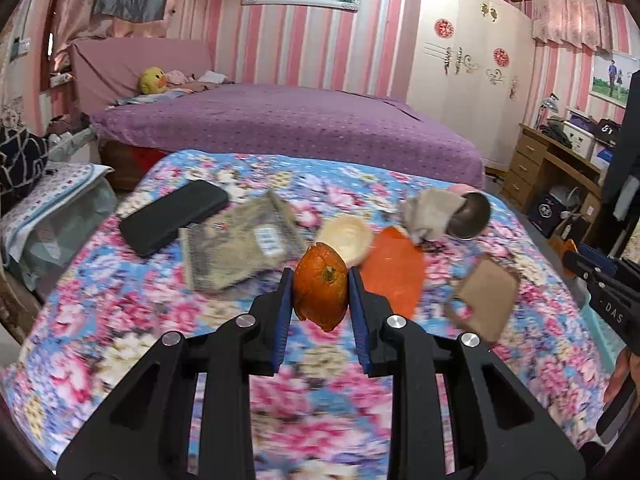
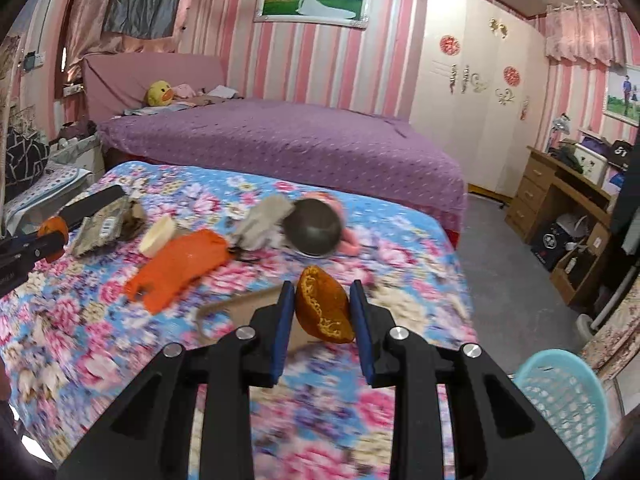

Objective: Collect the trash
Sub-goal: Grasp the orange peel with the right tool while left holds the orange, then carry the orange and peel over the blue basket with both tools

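Two orange peels held: your left gripper clamps one peel, your right gripper another. Blue basket's contents can't be seen.

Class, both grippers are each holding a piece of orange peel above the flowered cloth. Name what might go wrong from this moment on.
1. The left gripper pinches its orange peel only near the fingertips, so it may slip out.
2. The right gripper holds its curled peel just as shallowly; it could drop before reaching the blue basket.
3. A dropped piece could land among the phone and other clutter.
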Demonstrator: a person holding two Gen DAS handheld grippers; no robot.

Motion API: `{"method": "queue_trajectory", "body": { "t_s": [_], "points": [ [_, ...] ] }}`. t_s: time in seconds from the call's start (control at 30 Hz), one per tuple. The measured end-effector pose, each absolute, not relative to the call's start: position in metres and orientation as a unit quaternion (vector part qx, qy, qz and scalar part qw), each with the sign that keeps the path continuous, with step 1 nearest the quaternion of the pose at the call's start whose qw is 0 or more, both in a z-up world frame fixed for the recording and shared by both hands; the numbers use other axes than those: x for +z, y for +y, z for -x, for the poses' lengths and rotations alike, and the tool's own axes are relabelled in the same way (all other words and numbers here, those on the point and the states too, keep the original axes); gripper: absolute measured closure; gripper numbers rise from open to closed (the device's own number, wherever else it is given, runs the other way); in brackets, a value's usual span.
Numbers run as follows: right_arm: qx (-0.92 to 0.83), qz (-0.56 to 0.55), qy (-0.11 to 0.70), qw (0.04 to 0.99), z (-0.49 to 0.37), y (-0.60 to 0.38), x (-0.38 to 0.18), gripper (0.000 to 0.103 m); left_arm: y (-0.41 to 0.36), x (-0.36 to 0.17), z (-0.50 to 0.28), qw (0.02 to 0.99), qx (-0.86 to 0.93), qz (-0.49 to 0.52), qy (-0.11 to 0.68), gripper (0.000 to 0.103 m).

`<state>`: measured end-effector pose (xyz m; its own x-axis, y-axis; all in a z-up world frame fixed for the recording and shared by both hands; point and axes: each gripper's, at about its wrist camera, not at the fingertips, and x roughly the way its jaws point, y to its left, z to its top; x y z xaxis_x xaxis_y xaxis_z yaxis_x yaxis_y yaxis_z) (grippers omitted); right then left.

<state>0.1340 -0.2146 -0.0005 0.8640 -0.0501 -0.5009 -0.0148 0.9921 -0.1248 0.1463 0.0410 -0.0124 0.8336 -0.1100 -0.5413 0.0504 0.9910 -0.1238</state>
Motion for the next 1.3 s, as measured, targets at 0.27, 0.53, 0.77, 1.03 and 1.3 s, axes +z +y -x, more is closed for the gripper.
{"method": "queue_trajectory", "body": {
  "t_s": [0.27,0.53,0.77,1.03,1.3],
  "points": [
    [-0.035,0.041,0.259,0.964,-0.12,-0.266,-0.012,0.074,-0.004,-0.013,-0.144,0.955,-0.063,0.054,0.283,0.077],
    [-0.049,0.015,0.258,0.965,-0.118,-0.305,-0.019,0.074,-0.039,-0.015,-0.142,0.958,-0.068,0.035,0.276,0.077],
    [-0.061,0.009,0.258,0.964,-0.114,-0.336,-0.02,0.074,-0.068,-0.018,-0.141,0.958,-0.077,0.021,0.276,0.077],
    [-0.08,0.01,0.26,0.962,-0.106,-0.366,-0.022,0.074,-0.096,-0.02,-0.136,0.959,-0.086,0.007,0.271,0.077],
    [-0.093,-0.004,0.254,0.963,-0.092,-0.398,-0.023,0.074,-0.119,-0.023,-0.129,0.96,-0.082,0.003,0.267,0.077]
  ]
}}
